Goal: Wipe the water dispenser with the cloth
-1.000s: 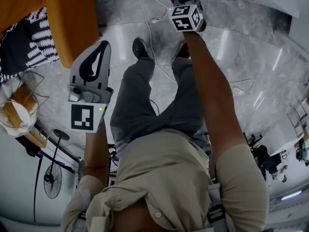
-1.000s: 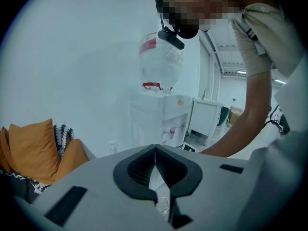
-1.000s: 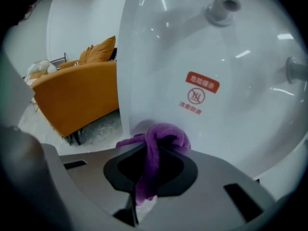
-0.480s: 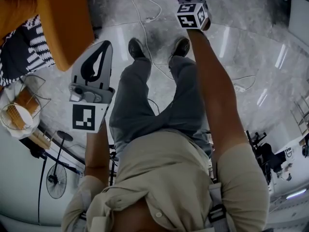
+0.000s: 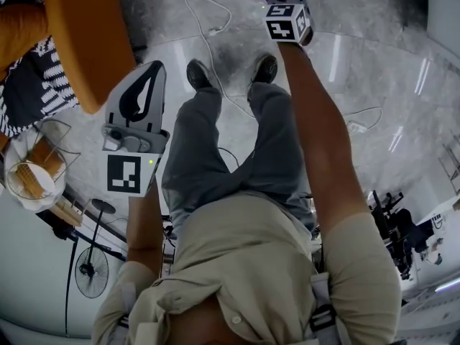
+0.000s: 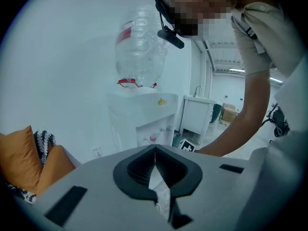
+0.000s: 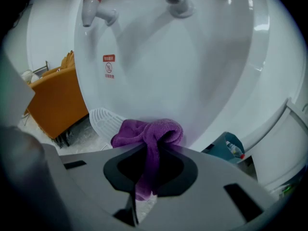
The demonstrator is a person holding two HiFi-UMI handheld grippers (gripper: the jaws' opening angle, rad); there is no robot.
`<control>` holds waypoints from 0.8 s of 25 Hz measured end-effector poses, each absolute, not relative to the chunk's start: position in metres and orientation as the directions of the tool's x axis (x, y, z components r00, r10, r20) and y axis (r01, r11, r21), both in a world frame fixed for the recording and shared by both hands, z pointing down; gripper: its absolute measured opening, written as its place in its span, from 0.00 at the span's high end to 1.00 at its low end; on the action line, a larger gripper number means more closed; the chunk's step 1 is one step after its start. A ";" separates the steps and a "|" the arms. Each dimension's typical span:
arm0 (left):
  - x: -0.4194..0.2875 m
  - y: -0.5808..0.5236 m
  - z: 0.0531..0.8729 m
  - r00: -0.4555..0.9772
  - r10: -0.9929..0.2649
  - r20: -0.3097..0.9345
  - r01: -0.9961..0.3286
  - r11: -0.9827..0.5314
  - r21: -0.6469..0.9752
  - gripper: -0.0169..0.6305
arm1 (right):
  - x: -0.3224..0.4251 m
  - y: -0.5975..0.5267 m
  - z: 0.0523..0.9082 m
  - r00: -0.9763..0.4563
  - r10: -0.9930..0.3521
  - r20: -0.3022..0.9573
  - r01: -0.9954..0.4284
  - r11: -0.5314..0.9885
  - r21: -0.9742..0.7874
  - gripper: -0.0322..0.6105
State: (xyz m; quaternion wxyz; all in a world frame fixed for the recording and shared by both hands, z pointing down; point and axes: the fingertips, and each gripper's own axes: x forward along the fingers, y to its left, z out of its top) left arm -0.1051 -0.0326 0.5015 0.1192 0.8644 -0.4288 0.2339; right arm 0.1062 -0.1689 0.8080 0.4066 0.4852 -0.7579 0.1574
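Nearest, the right hand-held gripper (image 7: pixel 153 153) is clamped on the purple cloth (image 7: pixel 144 131). The cloth's bunched end lies against the white dispenser (image 7: pixel 183 71) wall, below the taps (image 7: pixel 94 8). Well back from the dispenser, the left hand-held gripper (image 6: pixel 155 150) has its jaws together, empty.

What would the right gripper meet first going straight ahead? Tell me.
The purple cloth held in the right gripper would press into the white recess wall of the water dispenser, below the taps; depth is unclear.

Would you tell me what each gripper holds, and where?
The right gripper pinches the purple cloth at a bunched fold; the left gripper is shut and empty.
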 end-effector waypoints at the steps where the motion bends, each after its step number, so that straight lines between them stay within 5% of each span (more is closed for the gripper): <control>1: -0.101 -0.034 0.501 0.526 -0.683 0.507 -0.794 -0.608 0.005 0.95 | 0.111 -0.168 0.809 -0.198 -0.604 0.772 -0.877 0.461 0.136 0.87; 10: -0.063 -0.046 0.498 0.550 -0.659 0.513 -0.770 -0.639 0.005 0.95 | 0.146 -0.172 0.815 -0.244 -0.627 0.740 -0.969 0.137 -0.203 0.87; 15: -0.046 -0.051 0.495 0.568 -0.646 0.510 -0.750 -0.662 -0.003 0.95 | 0.162 -0.173 0.810 -0.295 -0.711 0.639 -0.759 -0.232 -0.608 0.87; 20: -0.028 -0.052 0.490 0.583 -0.631 0.511 -0.733 -0.680 -0.004 0.95 | 0.178 -0.172 0.794 -0.311 -0.774 0.552 -0.590 -0.299 -0.750 0.87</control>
